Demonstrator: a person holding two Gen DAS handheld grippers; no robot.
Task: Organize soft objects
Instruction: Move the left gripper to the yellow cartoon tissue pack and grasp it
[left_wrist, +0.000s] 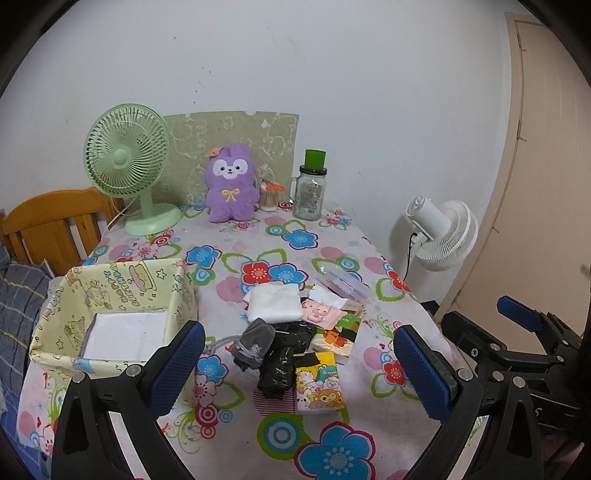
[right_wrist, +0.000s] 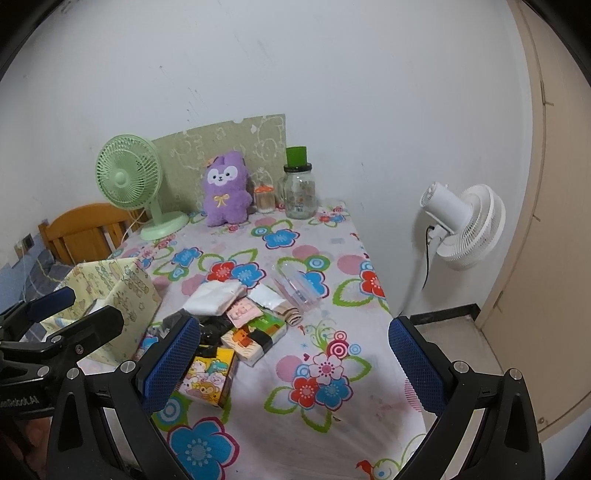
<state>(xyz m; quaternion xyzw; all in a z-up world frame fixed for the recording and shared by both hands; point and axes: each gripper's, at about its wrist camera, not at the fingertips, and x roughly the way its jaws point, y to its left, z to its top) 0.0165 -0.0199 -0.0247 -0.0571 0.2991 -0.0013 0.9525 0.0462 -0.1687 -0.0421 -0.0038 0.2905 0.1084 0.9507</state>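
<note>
The left gripper (left_wrist: 299, 354) hangs above the near part of the counter (left_wrist: 332, 435) with its blue-padded jaws spread wide and nothing between them; the right gripper (right_wrist: 293, 354) hangs likewise, jaws wide and empty, just beside it. Using the pale yellow cartoon-print fabric box (left_wrist: 122, 291) as landmark: it stands at the counter's left edge, open-topped, with a flat white folded cloth (left_wrist: 125, 334) lying on its floor. Just to the right of the box lies the heap of soft things: a grey knitted sock with a cord (left_wrist: 255, 345) nearest the box, a crumpled black plastic bag (left_wrist: 282, 365) touching the sock's right side, and a folded white cloth (left_wrist: 273, 302) resting behind both. Further right of the box, against that heap, sit a pink cartoon-print pouch (left_wrist: 319, 314), a colourful animal-print tissue pack (left_wrist: 319, 384) at the near side, a second orange-and-green tissue pack (left_wrist: 338, 338), and a clear plastic packet (left_wrist: 341, 284) at the far right. Well behind the box, along the wall, stand a light green desk fan (left_wrist: 127, 166), a purple plush rabbit (left_wrist: 231, 184), a small orange-lidded cotton-swab jar (left_wrist: 269, 197) and a glass mug-jar with a green cap (left_wrist: 309, 188). The counter wears a flower-print cloth. Far right of the box, off the counter, a white floor fan (left_wrist: 443, 230) stands near a beige door (left_wrist: 546, 166).
</note>
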